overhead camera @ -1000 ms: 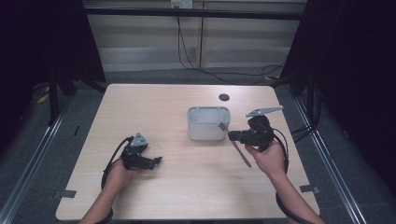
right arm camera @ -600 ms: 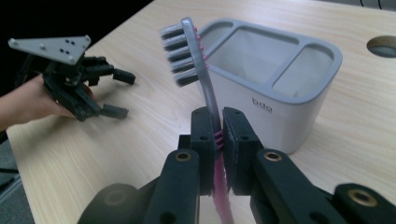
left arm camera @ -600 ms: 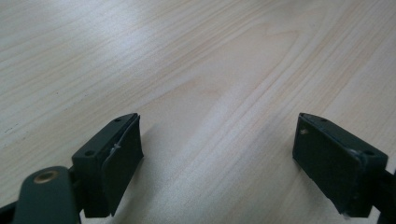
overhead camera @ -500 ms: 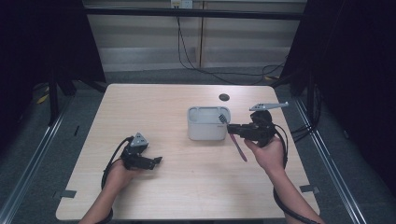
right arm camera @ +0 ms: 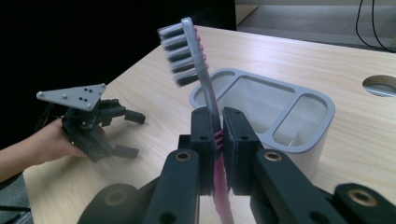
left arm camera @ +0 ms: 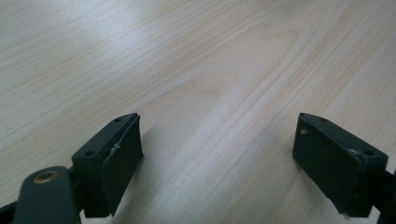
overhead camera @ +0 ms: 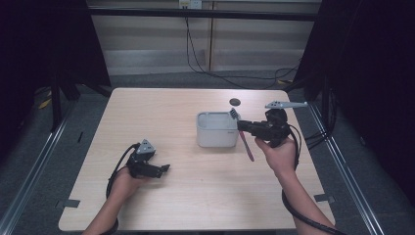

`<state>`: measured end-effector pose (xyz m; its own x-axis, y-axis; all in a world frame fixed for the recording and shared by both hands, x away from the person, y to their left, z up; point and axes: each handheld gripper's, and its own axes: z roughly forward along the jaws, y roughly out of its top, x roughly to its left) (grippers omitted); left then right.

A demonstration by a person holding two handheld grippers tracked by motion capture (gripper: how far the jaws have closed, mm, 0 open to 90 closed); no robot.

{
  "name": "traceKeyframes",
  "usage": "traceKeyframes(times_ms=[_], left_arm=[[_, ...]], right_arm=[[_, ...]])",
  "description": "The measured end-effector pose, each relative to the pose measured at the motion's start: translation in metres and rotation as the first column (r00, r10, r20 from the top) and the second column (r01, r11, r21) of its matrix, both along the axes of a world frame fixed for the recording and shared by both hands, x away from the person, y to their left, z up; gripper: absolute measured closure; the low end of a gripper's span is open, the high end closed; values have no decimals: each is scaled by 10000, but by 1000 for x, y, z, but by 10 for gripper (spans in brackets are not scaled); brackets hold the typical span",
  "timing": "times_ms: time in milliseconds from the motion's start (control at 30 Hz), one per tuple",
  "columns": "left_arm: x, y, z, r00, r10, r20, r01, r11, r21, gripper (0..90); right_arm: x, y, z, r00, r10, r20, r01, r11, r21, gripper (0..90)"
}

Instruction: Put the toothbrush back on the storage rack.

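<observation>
My right gripper (overhead camera: 241, 126) (right arm camera: 218, 122) is shut on a toothbrush (overhead camera: 246, 143) (right arm camera: 201, 70) with a pink and grey handle. Its dark bristle head (overhead camera: 234, 114) points up, over the right end of a grey holder (overhead camera: 215, 129) (right arm camera: 299, 142) with several compartments. The pink handle hangs down below the jaws, beside the holder's right wall. My left gripper (overhead camera: 164, 169) (left arm camera: 219, 154) rests low over the bare wood at the front left, open, with nothing between its jaws.
The holder stands near the middle of the light wooden table (overhead camera: 147, 117). A round cable hole (overhead camera: 235, 102) (right arm camera: 380, 85) lies behind it. Black cables trail from both grippers. Dark floor surrounds the table.
My right gripper has carried the toothbrush left and a little away from me, bringing its head over the holder's right end. The left gripper has stayed put.
</observation>
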<state>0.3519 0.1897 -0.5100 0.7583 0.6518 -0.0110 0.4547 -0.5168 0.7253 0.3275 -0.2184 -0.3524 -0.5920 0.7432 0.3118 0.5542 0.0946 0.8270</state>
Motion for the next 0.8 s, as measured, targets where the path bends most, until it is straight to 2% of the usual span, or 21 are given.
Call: traceKeyframes(times_ms=[433,800], left_arm=[[0,0,0,10000,-14,-10,14,10000,-2,154],[0,0,0,10000,-18,-16,18,10000,-3,154]], right_arm=[[8,9,13,9980,-69,633,44,9992,404,836],[14,12,21,9952,-150,966,72,9967,804,836]])
